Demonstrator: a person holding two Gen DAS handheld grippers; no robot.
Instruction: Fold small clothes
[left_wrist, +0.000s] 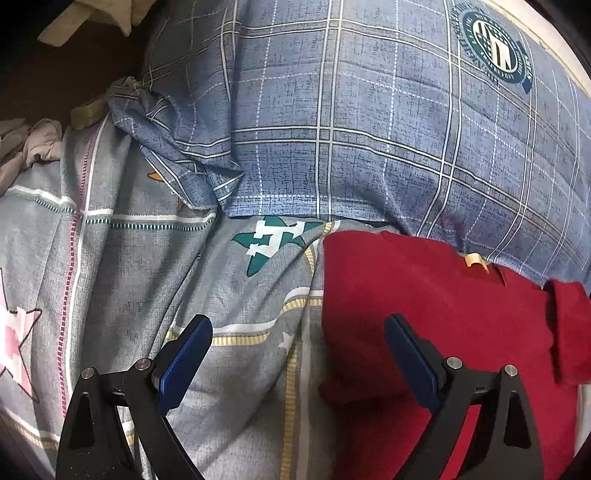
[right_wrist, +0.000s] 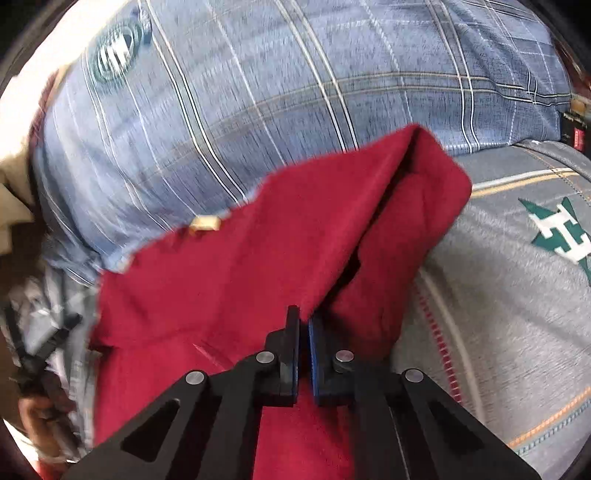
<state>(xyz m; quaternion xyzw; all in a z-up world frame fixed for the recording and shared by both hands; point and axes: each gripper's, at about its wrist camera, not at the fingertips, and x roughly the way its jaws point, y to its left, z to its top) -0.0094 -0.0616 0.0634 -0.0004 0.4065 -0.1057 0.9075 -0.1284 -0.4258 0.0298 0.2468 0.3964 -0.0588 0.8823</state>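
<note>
Blue checked pillow (left_wrist: 369, 122): seen filling the upper part of both views, with a round teal emblem (left_wrist: 495, 46) printed near one corner; the far edge of the red garment is laid against it.
Grey bedsheet (left_wrist: 155, 266): spread below the pillow, patterned with stripes, a teal star (left_wrist: 275, 240) and a pink star (left_wrist: 16, 332).
Red garment (left_wrist: 424, 302): laid on the bedsheet just in front of the pillow; a small tan label (left_wrist: 474, 260) is shown at its far edge. In the right wrist view one side is lifted and turned over the rest, so a raised fold is formed.
Right gripper (right_wrist: 303, 325): clenched on the lifted edge of the red garment, cloth pinched between the blue pads.
Left gripper (left_wrist: 297, 332): released, fingers spread wide; one finger is held over the bedsheet, the other over the garment's near side.
</note>
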